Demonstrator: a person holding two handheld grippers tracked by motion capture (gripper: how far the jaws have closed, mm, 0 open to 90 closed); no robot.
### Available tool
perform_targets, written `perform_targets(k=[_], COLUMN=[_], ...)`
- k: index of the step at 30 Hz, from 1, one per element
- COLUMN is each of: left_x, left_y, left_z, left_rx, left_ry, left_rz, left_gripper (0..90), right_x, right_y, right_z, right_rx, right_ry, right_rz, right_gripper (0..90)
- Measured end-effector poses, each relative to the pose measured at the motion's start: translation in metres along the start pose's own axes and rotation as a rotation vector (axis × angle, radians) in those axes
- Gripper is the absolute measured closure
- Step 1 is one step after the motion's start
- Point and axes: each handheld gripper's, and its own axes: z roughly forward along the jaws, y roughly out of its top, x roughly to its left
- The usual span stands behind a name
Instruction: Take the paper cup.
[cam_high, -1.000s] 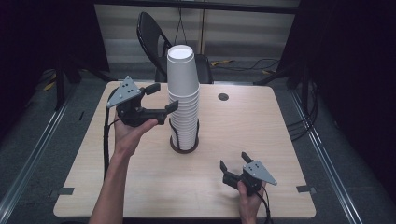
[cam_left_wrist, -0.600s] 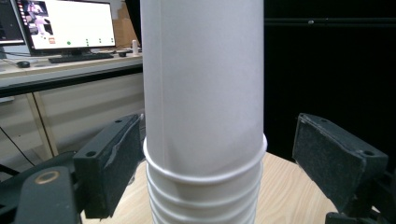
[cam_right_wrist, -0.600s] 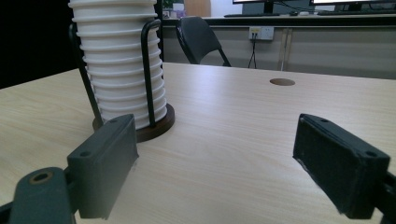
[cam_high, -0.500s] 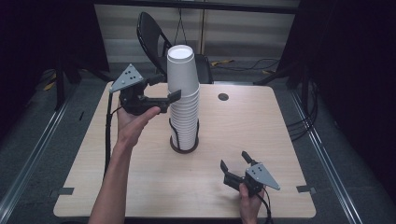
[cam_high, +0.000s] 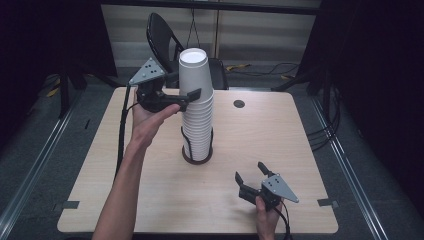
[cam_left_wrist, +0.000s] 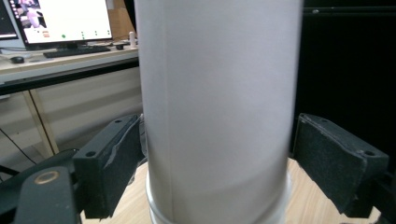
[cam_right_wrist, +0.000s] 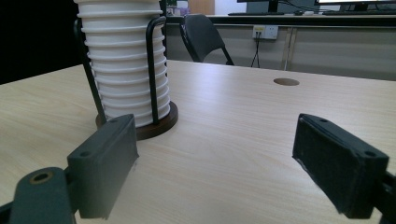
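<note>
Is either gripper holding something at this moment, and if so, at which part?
Nothing is held yet. The left gripper is open around the top cup, its fingers beside the wall, not clamped. The right gripper is open, over bare table.

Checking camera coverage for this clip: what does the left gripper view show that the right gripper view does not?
Left gripper view: the top cup close up between the open left tool pads, plus a monitor.
Right gripper view: the stack's lower cups in the wire holder on its round base, the chair, the open right tool.
Both: the wooden table.
</note>
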Motion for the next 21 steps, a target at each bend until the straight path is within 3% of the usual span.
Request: perform_targets(k=[7, 11, 15, 21], left_x=[0.0, 0.004, 0.006, 0.002], left_y=[0.003, 0.003, 0.002, 0.0], left_z=[0.01, 0.022, 0.029, 0.038], left_rx=[0.008, 0.047, 0.052, 0.089], left_ry=[-0.016, -0.041, -0.048, -0.039], left_rz=[0.007, -0.009, -0.019, 0.022], left_gripper=[13.3, 10.7, 7.7, 10.0], right_x=[0.0, 0.001, 0.001, 0.001], right_y=[0.0, 0.0, 0.001, 0.001], right_z=[0.001, 0.001, 0.002, 0.002], right_rx=[0.009, 0.014, 0.019, 0.024], right_ry=[-0.001, 0.0, 0.001, 0.001], right_rz=[0.0, -0.011, -0.011, -0.014], right_gripper=[13.5, 13.7, 13.9, 14.0])
